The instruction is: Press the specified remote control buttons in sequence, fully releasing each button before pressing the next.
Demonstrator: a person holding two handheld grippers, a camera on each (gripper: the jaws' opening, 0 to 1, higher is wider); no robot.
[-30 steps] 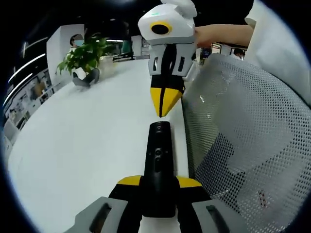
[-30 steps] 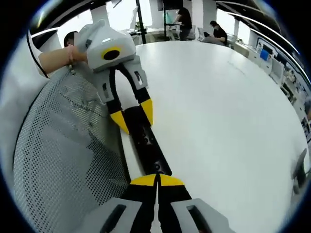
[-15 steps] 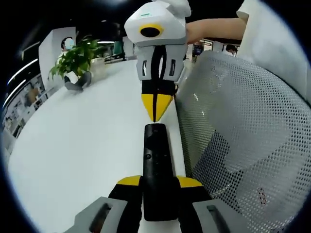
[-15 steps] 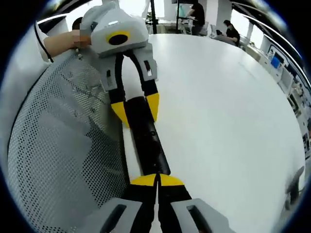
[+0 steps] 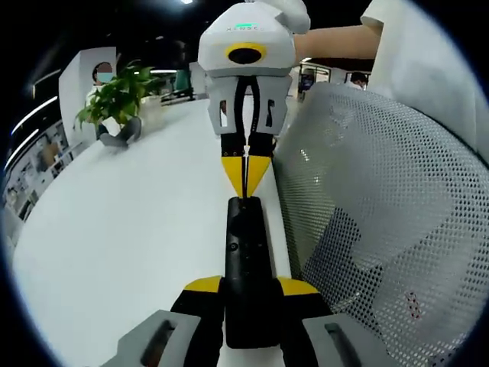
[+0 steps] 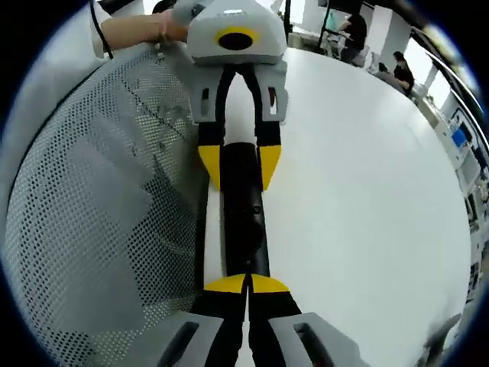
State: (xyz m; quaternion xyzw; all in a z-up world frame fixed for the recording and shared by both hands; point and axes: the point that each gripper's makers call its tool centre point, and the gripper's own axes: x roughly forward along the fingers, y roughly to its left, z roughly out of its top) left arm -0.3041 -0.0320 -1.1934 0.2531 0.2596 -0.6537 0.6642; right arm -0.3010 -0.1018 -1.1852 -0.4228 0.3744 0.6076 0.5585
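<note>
The left gripper clamps the remote; the right gripper, fingers pinched together, meets its far end. Pressing looks underway; buttons done can't be told.

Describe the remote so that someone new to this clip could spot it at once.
Start at the big white table, then go to its edge beside the grey mesh chair back. The remote lies along that edge, one end clamped in the left gripper and the other under the shut tip of the right gripper. It is the long, slim black bar among white and grey surfaces.
</note>
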